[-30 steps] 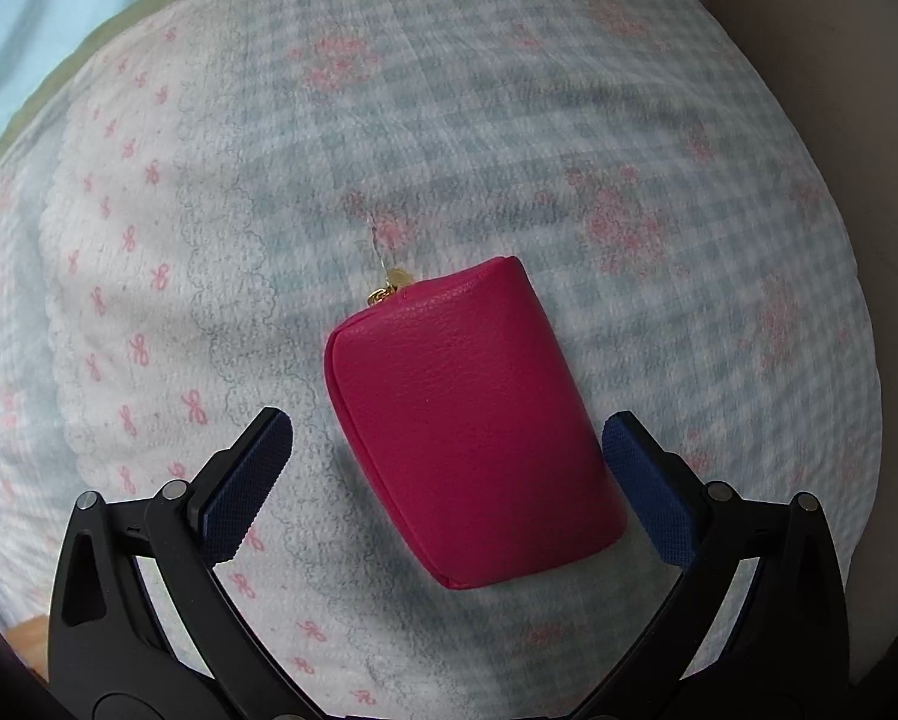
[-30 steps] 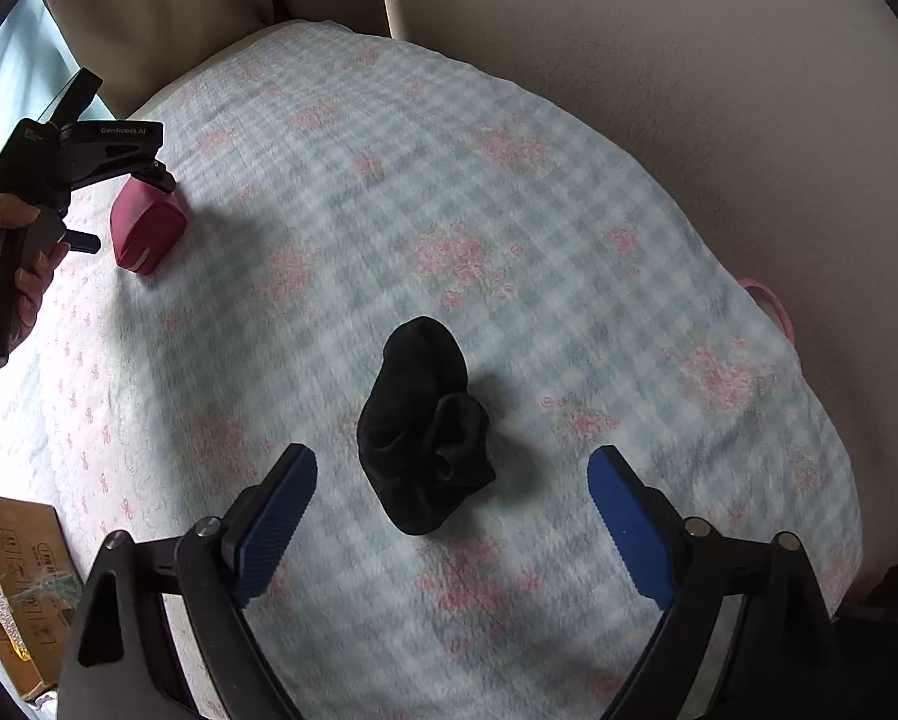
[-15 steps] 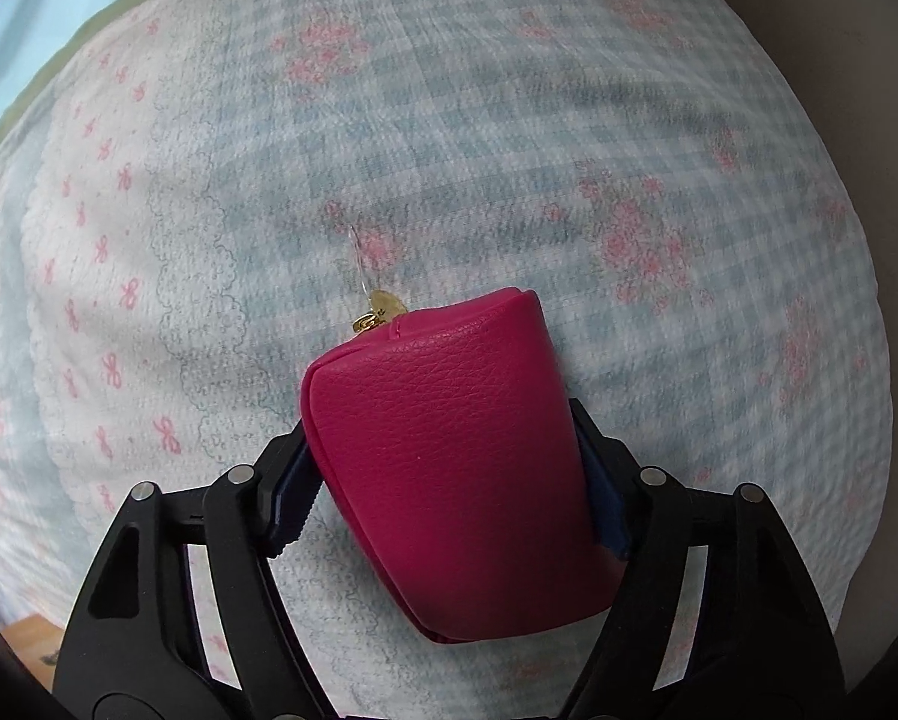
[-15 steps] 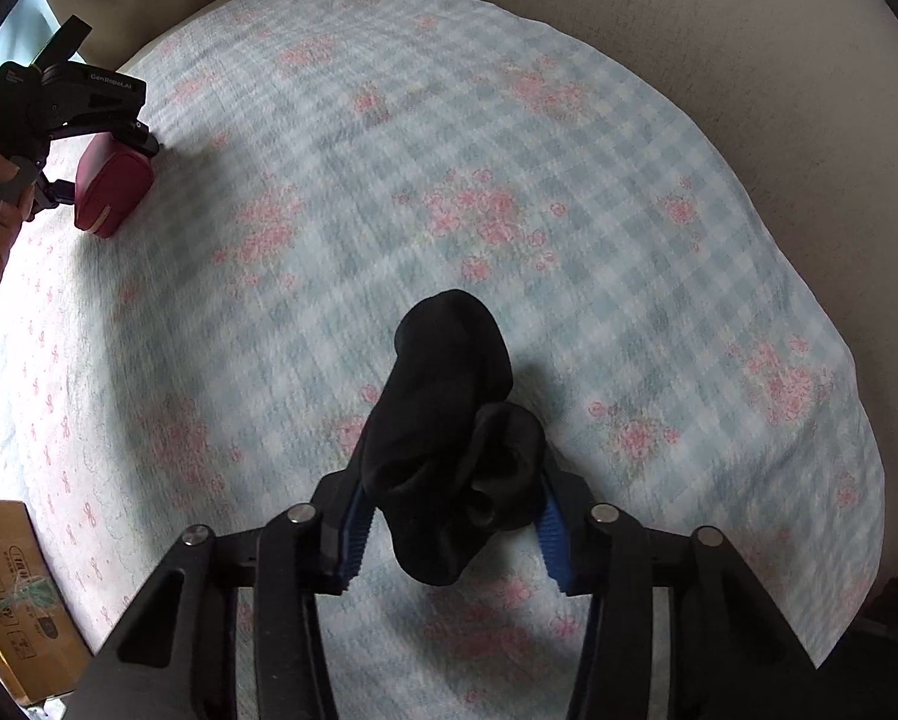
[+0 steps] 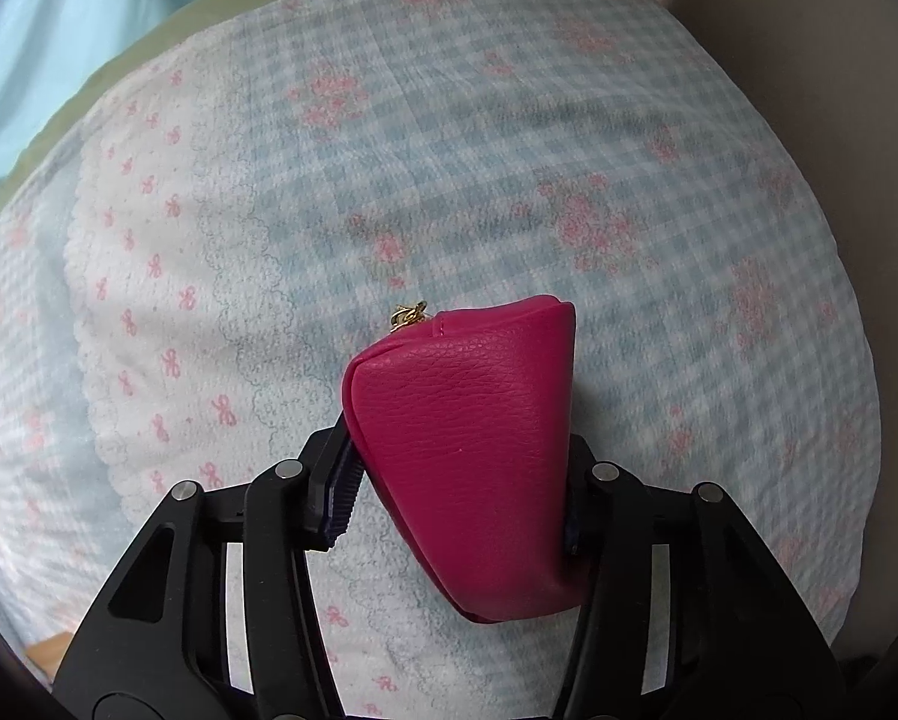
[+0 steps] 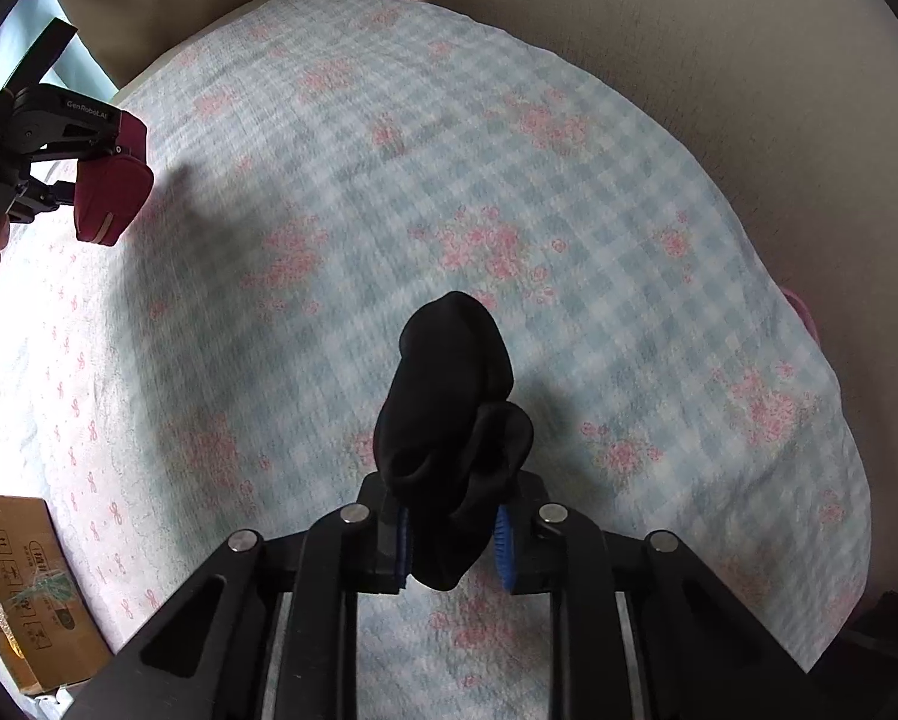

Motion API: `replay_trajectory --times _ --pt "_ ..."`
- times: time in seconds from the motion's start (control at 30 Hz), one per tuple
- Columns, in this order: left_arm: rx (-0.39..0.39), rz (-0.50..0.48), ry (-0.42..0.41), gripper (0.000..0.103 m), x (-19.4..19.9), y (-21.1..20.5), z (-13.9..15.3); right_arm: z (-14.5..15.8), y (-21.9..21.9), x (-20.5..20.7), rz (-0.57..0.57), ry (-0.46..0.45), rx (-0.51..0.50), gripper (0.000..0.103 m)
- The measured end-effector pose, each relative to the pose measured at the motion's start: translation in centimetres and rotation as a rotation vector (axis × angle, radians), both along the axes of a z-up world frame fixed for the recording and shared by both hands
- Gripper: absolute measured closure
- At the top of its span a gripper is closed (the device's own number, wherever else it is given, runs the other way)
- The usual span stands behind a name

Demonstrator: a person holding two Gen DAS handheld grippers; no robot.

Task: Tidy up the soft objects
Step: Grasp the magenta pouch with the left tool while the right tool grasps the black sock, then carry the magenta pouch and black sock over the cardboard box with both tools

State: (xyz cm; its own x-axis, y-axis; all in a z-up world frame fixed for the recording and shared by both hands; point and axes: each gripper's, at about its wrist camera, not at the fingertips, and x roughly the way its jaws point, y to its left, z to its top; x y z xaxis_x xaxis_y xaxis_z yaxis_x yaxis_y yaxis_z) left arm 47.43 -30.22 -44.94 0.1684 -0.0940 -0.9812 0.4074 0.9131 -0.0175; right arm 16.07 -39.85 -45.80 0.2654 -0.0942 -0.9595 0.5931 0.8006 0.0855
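Left wrist view: a second ago our left tongs (image 5: 457,504) stood wide on either side of the pink pouch (image 5: 466,450); now the pads press its flanks and the jaws are closing further, so the pouch is clamped. It fills the lower centre of the frame, gold zipper pull (image 5: 408,315) at its top, over the checked bedspread (image 5: 508,150). Right wrist view: the right tongs (image 6: 453,540), open around the black sock bundle (image 6: 454,420) a second ago, now pinch it at lower centre, jaws closing tighter. At upper left the left tongs (image 6: 98,180) carry the pink pouch (image 6: 113,192), which looks clear of the bedspread (image 6: 568,180). A cardboard box (image 6: 23,588) sits at the lower left edge. We judge both soft things secured and ready to be carried to wherever they get sorted.
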Motion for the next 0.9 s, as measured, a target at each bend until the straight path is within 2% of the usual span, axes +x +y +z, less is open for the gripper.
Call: replay_trajectory --times 0.2,0.47,0.7,0.9 --pt "-0.008 -0.016 -0.044 0.058 -2.3 1.1 4.3 3.9 0.3 -0.2 0.013 -0.037 -0.017 0.085" --pt "-0.054 -0.025 -0.147 0.058 -7.1 5.4 13.3 12.2 2.3 -1.2 0.062 -0.126 -0.073 0.085" --pt "-0.109 -0.021 -0.207 0.058 -14.0 11.4 20.5 19.9 6.0 -1.4 0.152 -0.221 -0.141 0.085" --pt "-0.156 0.079 -0.243 0.058 -19.1 19.4 25.1 25.7 10.4 -0.9 0.233 -0.300 -0.169 0.085"
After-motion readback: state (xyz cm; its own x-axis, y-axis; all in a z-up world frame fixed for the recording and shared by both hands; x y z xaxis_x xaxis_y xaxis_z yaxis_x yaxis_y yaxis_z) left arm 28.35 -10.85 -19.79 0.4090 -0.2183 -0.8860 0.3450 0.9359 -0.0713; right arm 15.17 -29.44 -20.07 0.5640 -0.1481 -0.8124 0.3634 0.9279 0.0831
